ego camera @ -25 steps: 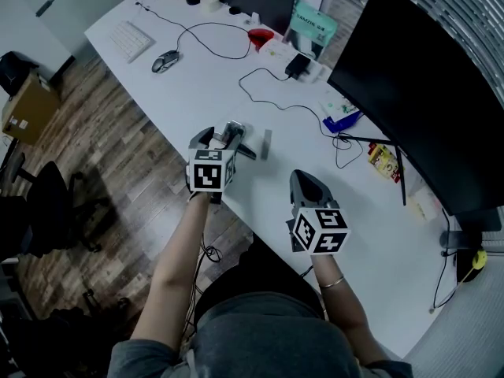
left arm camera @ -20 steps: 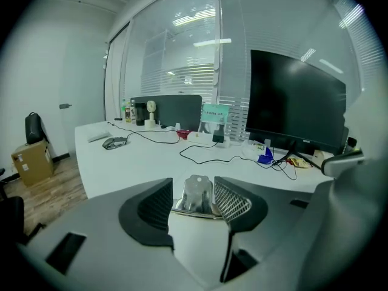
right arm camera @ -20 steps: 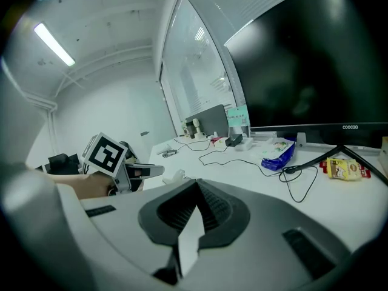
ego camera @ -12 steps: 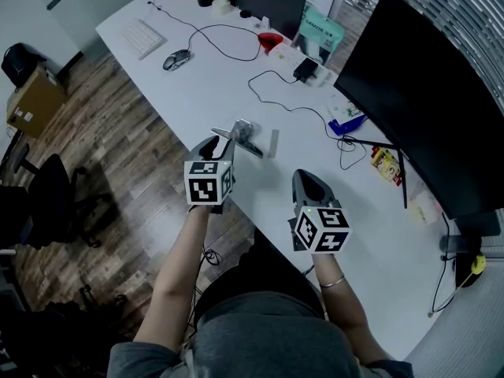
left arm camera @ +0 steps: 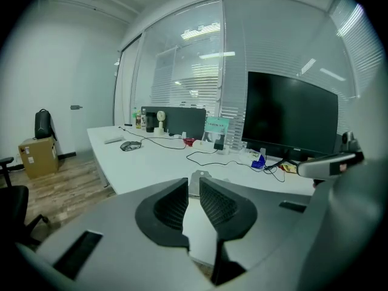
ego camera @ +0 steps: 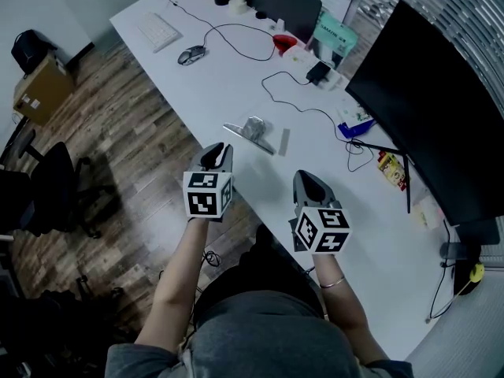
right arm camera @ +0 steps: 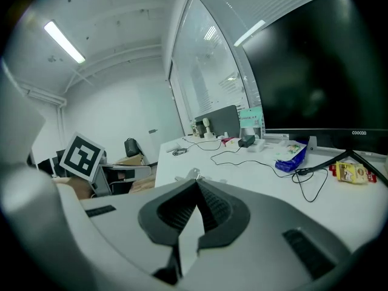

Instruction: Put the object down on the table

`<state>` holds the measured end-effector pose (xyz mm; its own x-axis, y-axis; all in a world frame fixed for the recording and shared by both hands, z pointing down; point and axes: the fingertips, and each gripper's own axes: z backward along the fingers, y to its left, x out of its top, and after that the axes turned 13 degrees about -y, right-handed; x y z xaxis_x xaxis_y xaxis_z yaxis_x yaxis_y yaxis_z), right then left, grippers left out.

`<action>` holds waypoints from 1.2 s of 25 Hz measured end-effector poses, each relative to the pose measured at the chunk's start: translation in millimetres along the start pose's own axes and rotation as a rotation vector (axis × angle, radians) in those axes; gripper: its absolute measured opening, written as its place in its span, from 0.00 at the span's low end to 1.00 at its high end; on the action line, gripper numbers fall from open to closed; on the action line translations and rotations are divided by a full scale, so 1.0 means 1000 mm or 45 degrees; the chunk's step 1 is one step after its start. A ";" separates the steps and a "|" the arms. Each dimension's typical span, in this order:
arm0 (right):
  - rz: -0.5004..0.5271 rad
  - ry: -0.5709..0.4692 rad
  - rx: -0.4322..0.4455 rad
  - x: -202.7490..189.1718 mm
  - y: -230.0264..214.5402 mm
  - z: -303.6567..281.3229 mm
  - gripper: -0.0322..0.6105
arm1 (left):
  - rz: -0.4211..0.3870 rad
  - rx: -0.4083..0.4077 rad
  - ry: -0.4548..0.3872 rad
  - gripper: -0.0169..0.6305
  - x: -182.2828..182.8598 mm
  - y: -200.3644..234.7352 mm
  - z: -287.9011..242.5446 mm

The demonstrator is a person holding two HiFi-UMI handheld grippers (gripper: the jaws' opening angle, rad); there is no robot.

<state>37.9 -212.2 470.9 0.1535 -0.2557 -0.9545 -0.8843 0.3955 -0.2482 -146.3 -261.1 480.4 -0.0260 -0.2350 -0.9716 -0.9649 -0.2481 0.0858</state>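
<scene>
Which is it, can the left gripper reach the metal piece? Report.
Probably yes: the metal piece lies ahead of the left gripper, bare table between; its jaws have just been closing, empty.

In the left gripper view the jaws hide most of the metal object (left arm camera: 197,174); the monitor (ego camera: 441,120) runs off the head view's right edge

left gripper (left arm camera: 193,183) jaws just closing — empty, right gripper (right arm camera: 196,182) jaws together
</scene>
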 end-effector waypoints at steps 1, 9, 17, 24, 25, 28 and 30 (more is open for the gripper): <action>0.006 0.001 0.005 0.000 0.002 0.000 0.06 | 0.001 0.002 -0.005 0.13 0.000 0.001 0.004; 0.040 0.002 0.028 -0.001 0.017 0.006 0.06 | 0.035 0.033 -0.047 0.09 0.002 0.008 0.038; 0.052 0.009 0.046 -0.004 0.026 0.012 0.06 | 0.053 0.051 -0.079 0.08 0.005 0.014 0.065; 0.069 0.002 0.050 -0.003 0.031 0.013 0.05 | 0.068 0.037 -0.078 0.08 0.002 0.011 0.084; 0.070 0.004 0.049 -0.003 0.032 0.013 0.05 | 0.073 0.038 -0.079 0.08 0.002 0.010 0.086; 0.065 0.013 0.051 -0.004 0.033 0.012 0.05 | 0.086 0.040 -0.083 0.08 0.001 0.010 0.089; 0.067 0.015 0.054 -0.005 0.034 0.012 0.05 | 0.088 0.042 -0.086 0.08 0.001 0.011 0.090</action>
<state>12.2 -187.2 465.1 0.1019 -0.2443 -0.9643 -0.8716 0.4454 -0.2049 -180.1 -179.2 460.5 -0.1092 -0.1865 -0.9764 -0.9683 -0.2018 0.1469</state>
